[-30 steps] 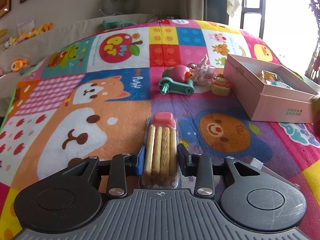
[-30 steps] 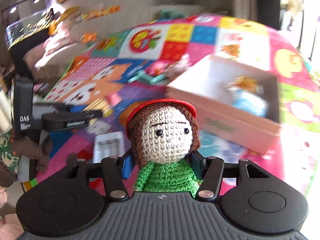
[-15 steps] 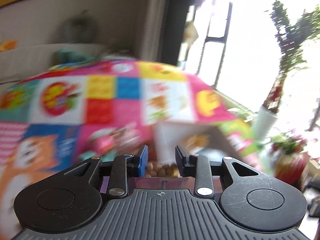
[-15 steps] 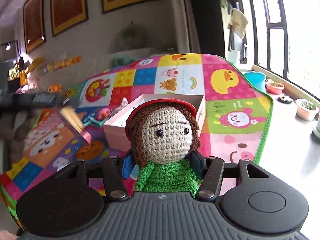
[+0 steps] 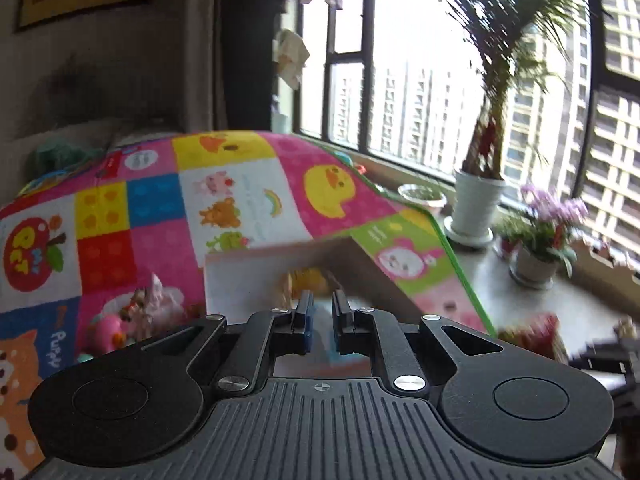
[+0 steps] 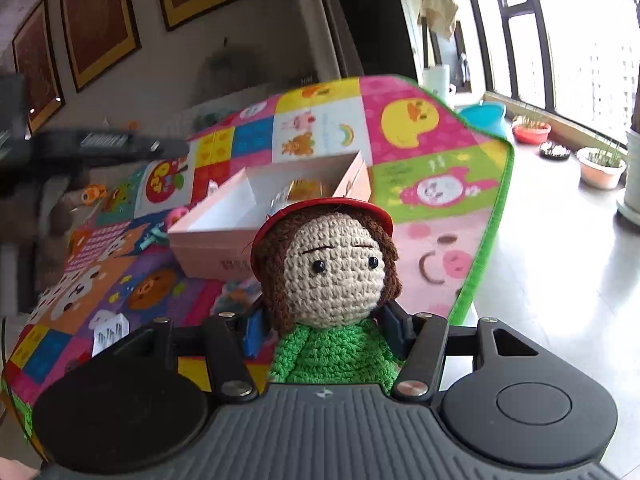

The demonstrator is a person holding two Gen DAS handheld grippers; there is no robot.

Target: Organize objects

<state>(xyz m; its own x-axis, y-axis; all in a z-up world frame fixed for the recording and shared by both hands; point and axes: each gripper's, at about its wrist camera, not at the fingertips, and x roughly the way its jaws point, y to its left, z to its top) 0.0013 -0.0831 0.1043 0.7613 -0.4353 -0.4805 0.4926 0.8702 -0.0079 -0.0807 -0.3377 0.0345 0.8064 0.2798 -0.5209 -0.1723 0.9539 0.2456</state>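
On the bright play mat (image 6: 404, 128) we see a pink box (image 6: 224, 236) with a yellow thing (image 6: 306, 188) inside. Our right gripper (image 6: 324, 330) pinches a knitted doll (image 6: 332, 276) near the box. Our left gripper (image 5: 320, 322) hangs over the box (image 5: 244, 280), fingers a little apart, nothing between them. Toys (image 5: 140, 312) lie left; plant pots (image 5: 476, 204) stand far right

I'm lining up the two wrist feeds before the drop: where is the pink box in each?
Left wrist: pink box, centre, just beyond the left gripper.
Right wrist: pink box, left of centre, behind the crochet doll in the right gripper.
Shared landmark: yellow duck patch on the mat.
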